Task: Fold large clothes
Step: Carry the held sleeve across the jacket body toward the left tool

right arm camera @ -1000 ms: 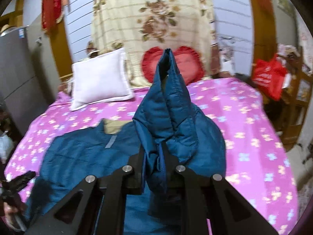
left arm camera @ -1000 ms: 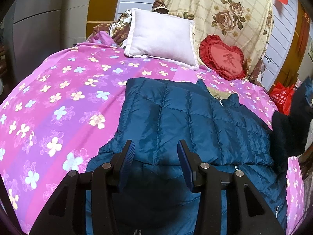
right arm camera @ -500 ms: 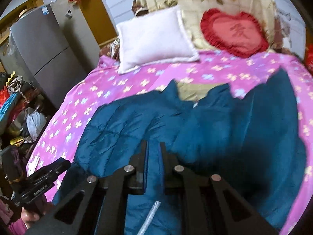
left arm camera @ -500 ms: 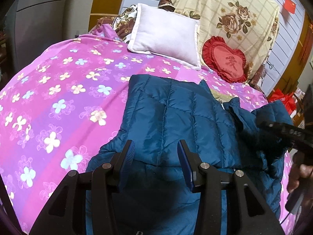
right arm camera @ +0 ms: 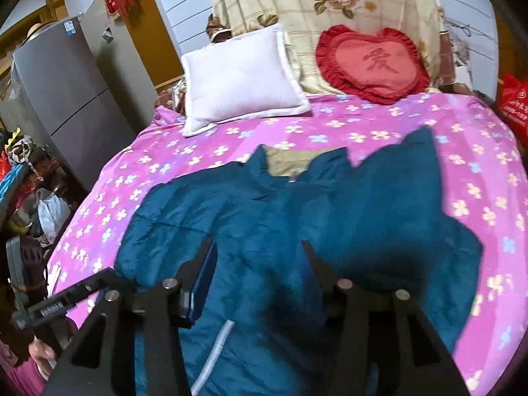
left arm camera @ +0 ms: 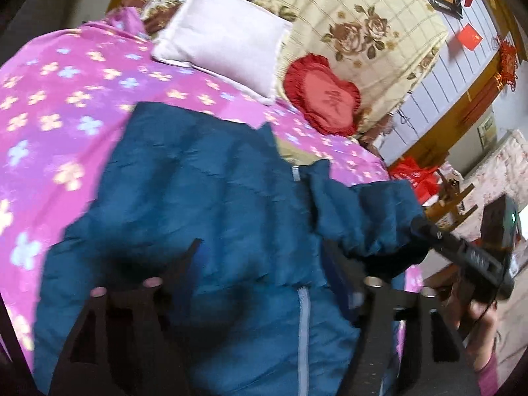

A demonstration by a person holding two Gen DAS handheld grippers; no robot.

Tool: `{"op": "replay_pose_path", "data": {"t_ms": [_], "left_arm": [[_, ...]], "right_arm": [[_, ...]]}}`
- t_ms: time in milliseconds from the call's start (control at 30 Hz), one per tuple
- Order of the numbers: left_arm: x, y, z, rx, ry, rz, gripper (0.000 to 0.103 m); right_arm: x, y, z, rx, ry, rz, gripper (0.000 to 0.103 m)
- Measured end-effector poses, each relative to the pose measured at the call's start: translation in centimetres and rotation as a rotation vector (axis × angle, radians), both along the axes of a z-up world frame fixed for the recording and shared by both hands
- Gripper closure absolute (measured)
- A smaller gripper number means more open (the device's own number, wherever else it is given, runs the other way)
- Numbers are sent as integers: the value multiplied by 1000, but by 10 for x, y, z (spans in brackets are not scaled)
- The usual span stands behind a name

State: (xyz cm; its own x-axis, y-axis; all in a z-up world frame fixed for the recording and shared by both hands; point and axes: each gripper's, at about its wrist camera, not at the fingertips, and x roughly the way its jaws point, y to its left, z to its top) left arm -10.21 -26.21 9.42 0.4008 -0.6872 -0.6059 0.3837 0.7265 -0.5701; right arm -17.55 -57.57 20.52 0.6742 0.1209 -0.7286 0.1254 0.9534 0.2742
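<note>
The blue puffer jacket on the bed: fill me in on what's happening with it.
A person holding a two-finger gripper in each hand is folding a dark blue quilted puffer jacket spread on the pink flowered bedsheet. The right sleeve lies folded across the jacket's front. The right gripper and the left gripper hover over the fabric, their jaws opening, gripping nothing. A white square pillow and a red heart-shaped cushion sit at the head.
</note>
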Motion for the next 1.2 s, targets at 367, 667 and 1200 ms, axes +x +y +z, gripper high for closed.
{"op": "replay_pose_path", "data": {"t_ms": [367, 667, 1200], "left_arm": [[35, -126, -30, 46, 148, -81, 46], [40, -154, -55, -29, 260, -46, 72], [40, -39, 10, 135, -48, 70, 103]], "right_arm": [[-54, -55, 14, 23, -63, -31, 40], [-97, -88, 6, 7, -69, -89, 30], [-71, -108, -60, 64, 42, -230, 30]]}}
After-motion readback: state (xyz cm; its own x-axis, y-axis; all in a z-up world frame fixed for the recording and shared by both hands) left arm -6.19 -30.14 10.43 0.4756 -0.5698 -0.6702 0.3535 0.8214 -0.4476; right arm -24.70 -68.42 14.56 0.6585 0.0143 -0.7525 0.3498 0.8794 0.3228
